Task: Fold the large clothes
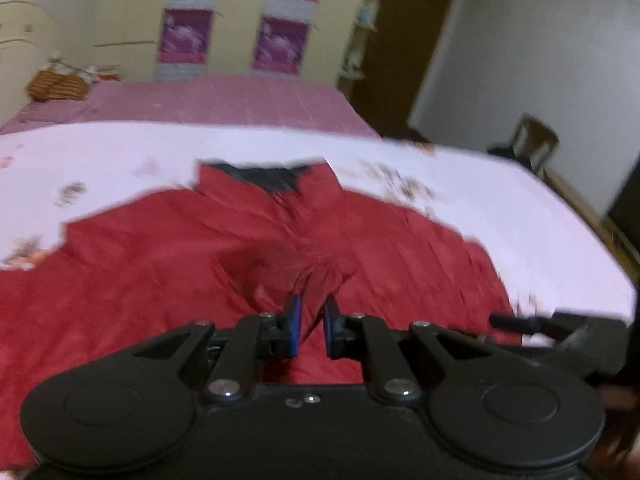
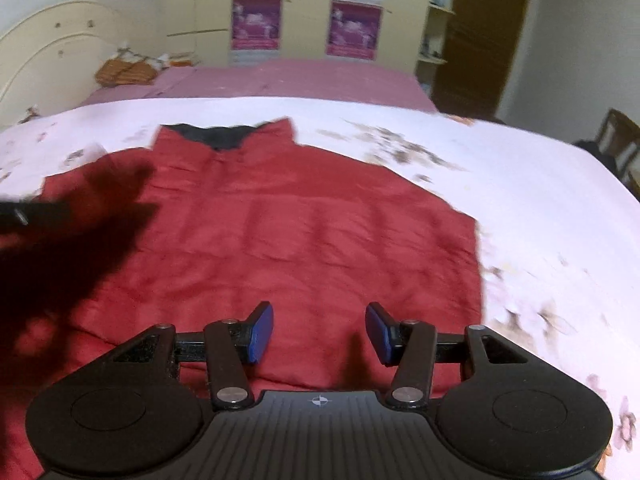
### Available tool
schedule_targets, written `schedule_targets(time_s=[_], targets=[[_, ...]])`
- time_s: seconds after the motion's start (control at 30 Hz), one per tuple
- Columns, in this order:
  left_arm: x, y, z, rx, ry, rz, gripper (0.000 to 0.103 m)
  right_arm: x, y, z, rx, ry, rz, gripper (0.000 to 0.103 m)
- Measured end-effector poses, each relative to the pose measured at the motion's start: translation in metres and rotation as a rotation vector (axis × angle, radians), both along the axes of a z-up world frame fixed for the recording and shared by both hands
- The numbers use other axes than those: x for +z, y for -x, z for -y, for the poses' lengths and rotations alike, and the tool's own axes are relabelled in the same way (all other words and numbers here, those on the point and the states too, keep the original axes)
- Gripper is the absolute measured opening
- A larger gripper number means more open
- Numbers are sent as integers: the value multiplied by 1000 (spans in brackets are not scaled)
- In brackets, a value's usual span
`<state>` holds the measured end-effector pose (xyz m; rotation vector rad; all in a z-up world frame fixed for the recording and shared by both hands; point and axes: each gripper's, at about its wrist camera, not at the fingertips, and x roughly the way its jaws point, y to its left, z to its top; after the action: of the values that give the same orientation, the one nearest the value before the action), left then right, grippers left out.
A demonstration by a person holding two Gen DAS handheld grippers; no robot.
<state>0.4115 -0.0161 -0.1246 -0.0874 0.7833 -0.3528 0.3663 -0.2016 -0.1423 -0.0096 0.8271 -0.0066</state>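
Red jacket [image 1: 168,264] fabric pinched in downward-angled left claw [image 1: 311,312].

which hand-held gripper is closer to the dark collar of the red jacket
Neither clearly. The left hand-held gripper, shut on a pinch of the red fabric jacket, and the open right hand-held gripper both sit at the hem end, opposite the dark collar.

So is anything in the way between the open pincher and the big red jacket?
Nothing visible. The right gripper hangs open right over the red padded jacket, which lies on the white flowered bedsheet; only bare fabric shows between its blue pads.
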Motion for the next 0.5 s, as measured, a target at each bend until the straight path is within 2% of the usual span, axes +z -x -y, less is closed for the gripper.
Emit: schedule_targets(time_s=[0.07, 0.1, 0.13, 0.2, 0.27, 0.3, 0.33, 0.4, 0.5], targets=[[-15, -6, 16, -31, -33, -38, 11, -2, 3, 13, -18, -6, -6, 51], [-23, -8, 22, -47, -52, -62, 15, -2, 4, 18, -23, -11, -10, 51], [-25, -6, 25, -52, -69, -77, 24, -3, 5, 23, -27, -17, -12, 51], [-30, -5, 26, -57, -90, -93, 32, -3, 4, 30, -34, -29, -14, 52], [-28, -2, 24, -51, -97, -77, 57, -2, 5, 34, -36, -41, -8, 57], [-25, 0, 24, -38, -100, -59, 78, 0, 5, 34, -37, -48, -1, 80], [-20, 5, 21, -21, -103, -29, 83, 2, 5, 32, -36, -56, 15, 96], [-7, 11, 13, -10, -113, 14, 83, 9, 6, 25, -13, -59, 55, 97], [6, 19, -10, 49, -128, 36, 83, 16, 2, 10, 42, -83, 71, 97]])
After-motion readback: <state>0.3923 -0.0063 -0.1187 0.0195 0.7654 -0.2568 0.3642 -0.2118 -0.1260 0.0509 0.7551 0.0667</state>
